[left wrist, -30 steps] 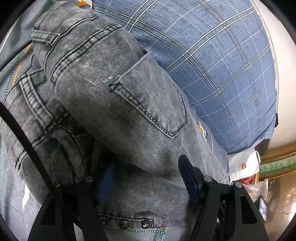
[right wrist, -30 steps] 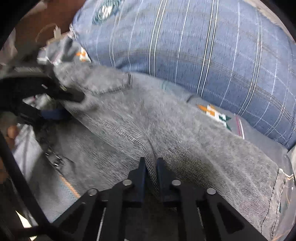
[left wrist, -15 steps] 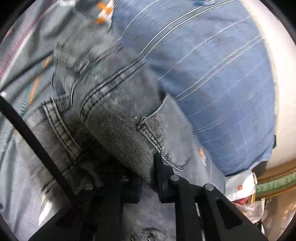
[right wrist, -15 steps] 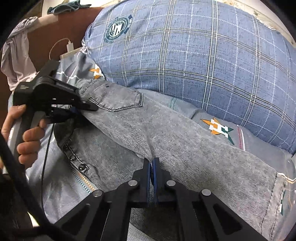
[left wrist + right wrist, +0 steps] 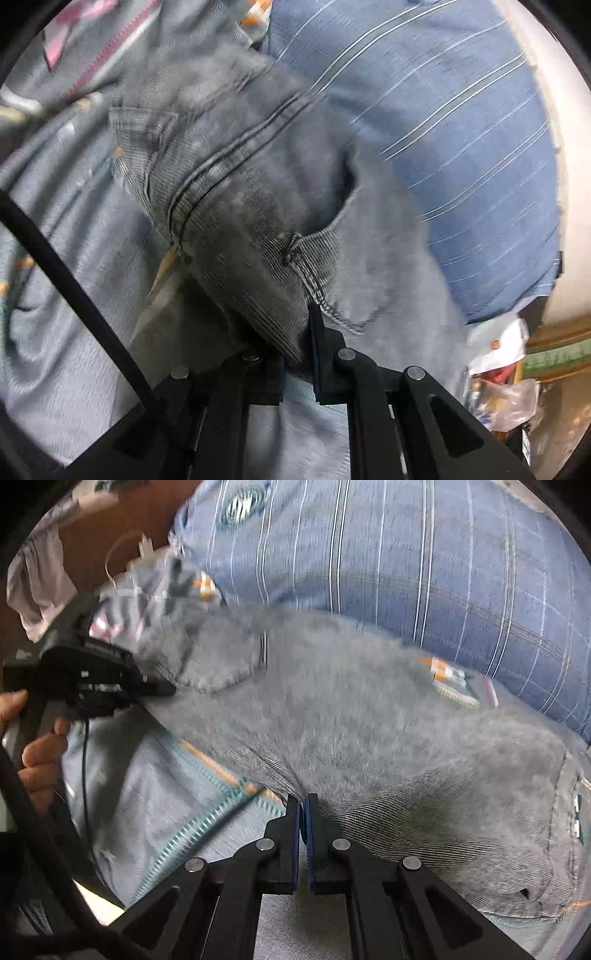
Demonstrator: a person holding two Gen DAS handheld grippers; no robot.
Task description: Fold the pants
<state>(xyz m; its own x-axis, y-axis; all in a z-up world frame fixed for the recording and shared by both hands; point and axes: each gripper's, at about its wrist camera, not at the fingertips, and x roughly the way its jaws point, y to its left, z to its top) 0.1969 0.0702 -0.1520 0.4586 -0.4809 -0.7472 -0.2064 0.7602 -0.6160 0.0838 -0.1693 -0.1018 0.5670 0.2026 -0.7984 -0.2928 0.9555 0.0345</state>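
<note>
Left wrist view: the left claw [image 5: 297, 354] is clamped on a bunched fold of the jeans [image 5: 251, 206] at the waist end, just below the back pocket [image 5: 354, 280] — its jaws have just been closing, and denim now fills the gap between them. In the right wrist view the right claw [image 5: 303, 834] is pinched tight on the near edge of the jeans further along the leg, with the cloth squeezed thin between the pads.

The jeans lie on a bed, over a pale sheet [image 5: 155, 812] and against a blue plaid quilt [image 5: 406, 554] along the far side. Their long axis runs across the right wrist view: waist and pocket to the left, beside the left claw, and the leg running off to the right.

Grey denim like this is likely soft but fairly heavy — it sags between two holds and creases rather than springs. It should not slip much. Seams, the waistband and the hems look like the firmest places to take hold; a single thin layer may pull out of line.
</note>
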